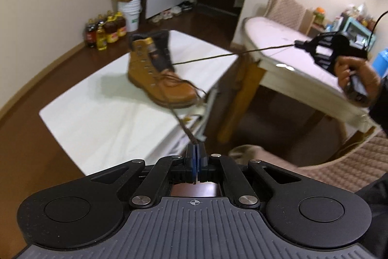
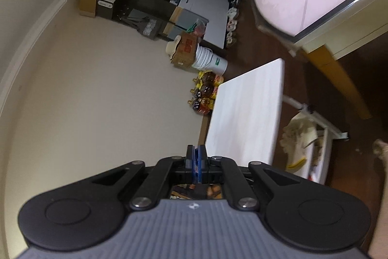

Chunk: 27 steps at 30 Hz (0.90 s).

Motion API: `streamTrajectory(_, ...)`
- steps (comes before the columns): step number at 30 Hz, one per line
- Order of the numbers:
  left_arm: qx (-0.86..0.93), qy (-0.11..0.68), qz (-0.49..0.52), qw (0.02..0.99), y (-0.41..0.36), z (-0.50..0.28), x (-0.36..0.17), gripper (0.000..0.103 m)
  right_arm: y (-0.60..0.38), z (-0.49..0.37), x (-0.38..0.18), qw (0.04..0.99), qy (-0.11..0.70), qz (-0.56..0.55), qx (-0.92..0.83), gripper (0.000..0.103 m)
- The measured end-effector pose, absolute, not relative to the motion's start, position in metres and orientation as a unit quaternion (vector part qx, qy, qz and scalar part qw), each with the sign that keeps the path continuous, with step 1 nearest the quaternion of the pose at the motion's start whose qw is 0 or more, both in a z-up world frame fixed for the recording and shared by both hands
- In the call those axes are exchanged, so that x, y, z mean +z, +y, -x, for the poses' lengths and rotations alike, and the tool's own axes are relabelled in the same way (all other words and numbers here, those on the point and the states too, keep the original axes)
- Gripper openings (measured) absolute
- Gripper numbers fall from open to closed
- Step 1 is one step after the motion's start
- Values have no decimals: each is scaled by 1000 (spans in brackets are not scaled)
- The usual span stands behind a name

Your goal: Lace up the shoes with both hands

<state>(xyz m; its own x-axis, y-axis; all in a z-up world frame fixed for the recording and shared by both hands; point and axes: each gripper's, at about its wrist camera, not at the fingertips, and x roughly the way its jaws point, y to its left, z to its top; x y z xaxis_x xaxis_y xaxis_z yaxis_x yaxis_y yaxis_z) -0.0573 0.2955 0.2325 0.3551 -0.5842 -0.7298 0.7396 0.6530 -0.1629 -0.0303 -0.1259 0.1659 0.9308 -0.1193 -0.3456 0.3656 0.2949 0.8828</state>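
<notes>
**Both lace ends drawn taut away from the boot**

A tan leather work boot [image 1: 157, 72] stands on the white-covered low table [image 1: 97, 118], near its right edge, toe toward the camera. The brown lace [image 1: 179, 118] criss-crosses the lower eyelets; the upper eyelets look unthreaded, though blur makes this uncertain. One lace end runs down to the left gripper [image 1: 196, 146], whose blue-padded jaws are pressed together on it. The other end [image 1: 242, 54] stretches as a thin straight line out to the right gripper [image 1: 298, 44], which the person's hand [image 1: 356, 79] holds high and well off to the right, its fingertips pinched on the strand.

To do this pull well, both ends should be tensioned evenly, so the crossings snug down without dragging the boot along the table; the boot stands free and already sits close to the edge. A slow pull, with each gripper drawing in line with its own eyelet, would keep the lace from slipping out of the pads.

The right wrist view is rolled sideways and looks past the table at the wall, with jaws [image 2: 196, 157] closed; the lace is not discernible there.
</notes>
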Motion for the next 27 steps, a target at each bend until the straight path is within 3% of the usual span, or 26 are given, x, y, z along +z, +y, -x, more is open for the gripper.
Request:
streamTrajectory(15,-438,383,-53,812,276,160,232,1,-87,144,195,805,136,-548,-183,2)
streamTrajectory(27,-318,345,-22,883,183,248,236,1,-110,198,236,864,242,-434,-76,2)
